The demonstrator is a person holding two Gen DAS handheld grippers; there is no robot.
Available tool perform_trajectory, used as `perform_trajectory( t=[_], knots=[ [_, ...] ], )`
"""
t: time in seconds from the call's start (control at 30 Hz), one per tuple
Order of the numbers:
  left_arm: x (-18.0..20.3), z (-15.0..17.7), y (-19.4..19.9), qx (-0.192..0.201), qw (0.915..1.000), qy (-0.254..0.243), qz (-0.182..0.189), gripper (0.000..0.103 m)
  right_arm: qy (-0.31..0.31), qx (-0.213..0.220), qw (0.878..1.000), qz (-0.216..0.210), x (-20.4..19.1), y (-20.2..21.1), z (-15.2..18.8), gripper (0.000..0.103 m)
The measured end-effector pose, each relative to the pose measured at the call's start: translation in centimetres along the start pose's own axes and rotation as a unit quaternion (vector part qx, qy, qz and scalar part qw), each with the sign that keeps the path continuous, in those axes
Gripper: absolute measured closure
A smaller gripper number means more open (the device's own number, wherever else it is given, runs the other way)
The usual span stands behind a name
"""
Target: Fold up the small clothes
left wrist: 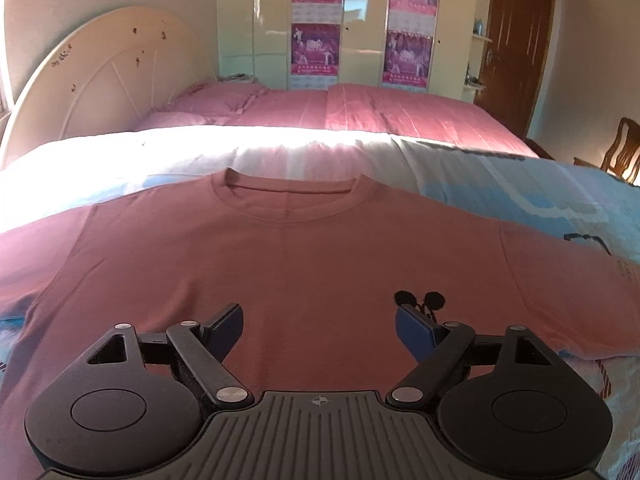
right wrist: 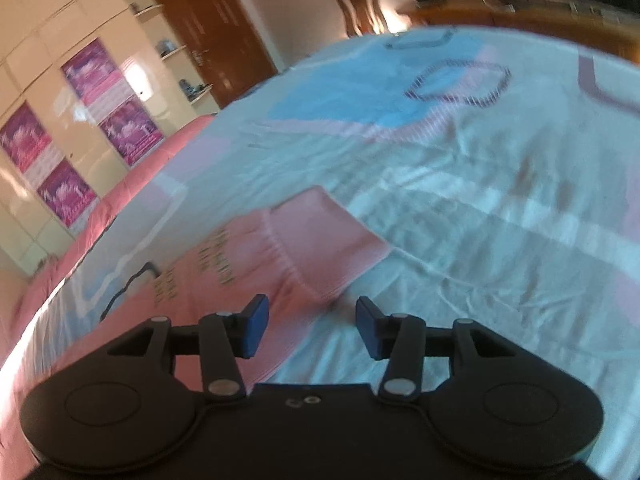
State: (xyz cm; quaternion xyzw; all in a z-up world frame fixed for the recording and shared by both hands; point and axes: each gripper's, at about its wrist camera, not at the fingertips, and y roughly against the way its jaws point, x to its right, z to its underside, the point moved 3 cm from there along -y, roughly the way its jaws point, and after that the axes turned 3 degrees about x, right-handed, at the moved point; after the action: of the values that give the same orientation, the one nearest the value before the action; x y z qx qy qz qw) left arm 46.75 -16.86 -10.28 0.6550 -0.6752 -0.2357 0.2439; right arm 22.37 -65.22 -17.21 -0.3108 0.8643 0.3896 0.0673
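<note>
A pink long-sleeved shirt (left wrist: 288,256) lies flat, front up, on the bed, collar away from me, with a small black mouse-ear mark (left wrist: 420,300) on its chest. My left gripper (left wrist: 319,326) is open and empty, hovering over the shirt's lower chest. In the right wrist view the shirt's sleeve with ribbed cuff (right wrist: 320,236) and printed lettering stretches away. My right gripper (right wrist: 312,326) is open and empty, just short of the cuff, its left finger over the sleeve. That view is blurred.
The bed has a light blue and white patterned sheet (right wrist: 460,168) and a pink quilt (left wrist: 400,112) behind. A cream headboard (left wrist: 100,72), wardrobe with posters (left wrist: 360,24), brown door (left wrist: 516,40) and wooden chair (left wrist: 620,152) stand around.
</note>
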Motion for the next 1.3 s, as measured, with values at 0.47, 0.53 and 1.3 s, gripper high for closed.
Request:
perform_trajectory(
  t=[0.47,0.53,1.3],
  knots=[
    [0.5,-0.3,-1.8,-0.032,0.9994,-0.009,0.0,0.02,0.085,0.055,0.995,-0.021,-0.6,-0.1,-2.9,0.097],
    [0.1,-0.1,-2.0,-0.044,0.999,-0.011,0.0,0.019,0.086,0.022,0.996,0.016,0.0,-1.7,-2.9,0.097],
    [-14.8,1.9,-1.3,-0.029,0.9991,0.03,0.007,0.015,0.318,0.018,0.93,-0.184,-26.9,5.3,9.7,0.096]
  ],
)
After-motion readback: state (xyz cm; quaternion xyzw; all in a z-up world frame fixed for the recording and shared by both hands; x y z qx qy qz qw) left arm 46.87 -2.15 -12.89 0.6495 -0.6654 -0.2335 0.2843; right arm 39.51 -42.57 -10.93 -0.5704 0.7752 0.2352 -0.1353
